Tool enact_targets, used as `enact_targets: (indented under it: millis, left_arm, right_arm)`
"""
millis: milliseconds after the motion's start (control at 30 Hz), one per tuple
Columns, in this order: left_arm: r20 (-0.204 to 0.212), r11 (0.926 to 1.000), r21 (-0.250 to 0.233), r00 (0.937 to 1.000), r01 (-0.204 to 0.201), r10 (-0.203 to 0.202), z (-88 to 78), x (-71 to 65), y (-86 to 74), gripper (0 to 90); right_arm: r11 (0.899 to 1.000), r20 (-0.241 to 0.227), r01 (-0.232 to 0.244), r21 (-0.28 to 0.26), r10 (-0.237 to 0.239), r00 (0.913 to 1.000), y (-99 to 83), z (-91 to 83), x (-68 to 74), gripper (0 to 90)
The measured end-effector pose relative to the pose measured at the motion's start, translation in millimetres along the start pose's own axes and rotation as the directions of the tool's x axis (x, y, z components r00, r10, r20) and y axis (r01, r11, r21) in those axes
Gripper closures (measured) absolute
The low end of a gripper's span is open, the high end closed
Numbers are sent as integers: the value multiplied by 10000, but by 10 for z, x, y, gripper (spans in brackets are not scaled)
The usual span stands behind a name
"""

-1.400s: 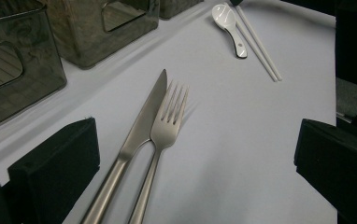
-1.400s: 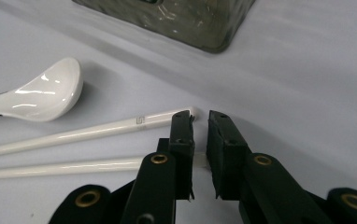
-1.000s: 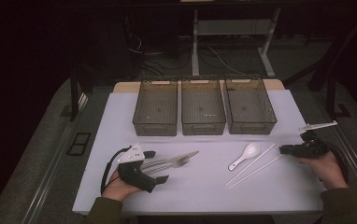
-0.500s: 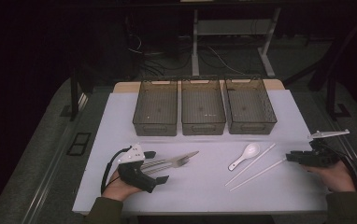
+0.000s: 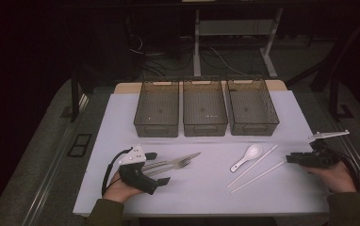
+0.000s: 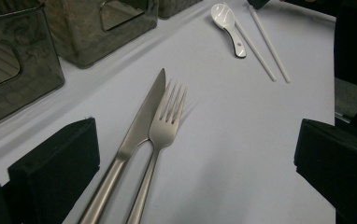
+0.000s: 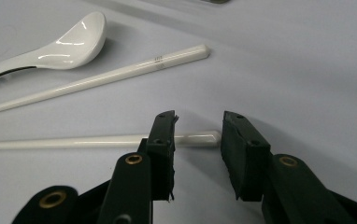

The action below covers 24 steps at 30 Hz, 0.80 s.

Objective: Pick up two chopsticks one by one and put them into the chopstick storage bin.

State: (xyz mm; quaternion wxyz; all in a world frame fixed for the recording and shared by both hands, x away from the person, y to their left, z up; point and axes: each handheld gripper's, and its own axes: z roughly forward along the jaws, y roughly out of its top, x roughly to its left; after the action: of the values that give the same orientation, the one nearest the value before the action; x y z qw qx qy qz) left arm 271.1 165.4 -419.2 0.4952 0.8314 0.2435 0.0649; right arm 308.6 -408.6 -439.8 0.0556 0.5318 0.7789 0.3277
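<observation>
The right gripper (image 7: 197, 135) sits low at the thick end of the near chopstick (image 7: 92, 141), which lies flat on the cloth at about 9 o'clock from the jaws in the right gripper view. To take it well, the person should likely slide the jaws a little further along the stick so that both pads straddle it, press down to the cloth, then close squarely across its width; a grip at the very tip may let it swivel. The jaws stand part open, a narrow gap between them, holding nothing; the left pad looks to be just beside or touching the stick's end. The far chopstick (image 7: 120, 74) and the spoon (image 7: 60, 44) lie beyond, toward 11 o'clock.

The left gripper (image 5: 143, 169) has its jaws wide apart and empty, around the handles of the knife (image 6: 141, 114) and fork (image 6: 165, 123), clear of both.
</observation>
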Motion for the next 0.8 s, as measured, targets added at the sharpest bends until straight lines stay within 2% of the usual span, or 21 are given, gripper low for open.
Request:
enact_targets:
  millis: [233,333,800]
  left_arm:
    - [-1,10000,-6,10000,13,-13,0,2,-1,0]
    - [5,10000,-4,10000,25,-25,1,0,-1,0]
    - [19,10000,7,10000,-6,6,-2,-3,-2,0]
  right_arm:
    - [9997,3,61,-220,-60,10000,32,3,-13,621]
    - [9998,79,147,-112,-146,9999,38,30,-10,615]
    - [9994,-220,299,181,-295,9993,-2,26,44,633]
